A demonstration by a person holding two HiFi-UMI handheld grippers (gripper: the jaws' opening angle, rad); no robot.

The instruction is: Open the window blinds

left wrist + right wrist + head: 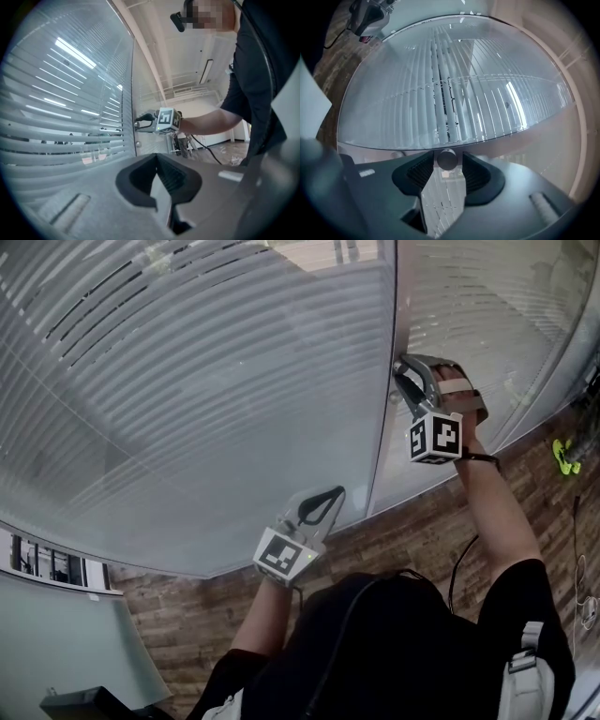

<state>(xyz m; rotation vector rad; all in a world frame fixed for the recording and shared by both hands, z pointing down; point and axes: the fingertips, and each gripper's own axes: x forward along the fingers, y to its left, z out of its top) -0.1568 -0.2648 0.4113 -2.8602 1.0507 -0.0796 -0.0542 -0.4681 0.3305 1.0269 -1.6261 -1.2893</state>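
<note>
Blinds [187,381] in head view: slats sealed behind glass, out of direct reach. My right gripper [405,382] sits at the glass's edge and my left gripper [330,498] is idle below.

Left gripper view: its jaws are pressed together, empty.

Right gripper view: my jaws are spread and flank the small round knob [447,159], a sliver short of contact. I judge it rigid, smooth and slip-prone, so I should pinch its sides squarely.

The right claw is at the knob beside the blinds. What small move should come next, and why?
Probably close the right claw on the round knob. The knob sits between its jaws with slim gaps on either side, so it does not look gripped, and the blinds look mostly shut.
</note>
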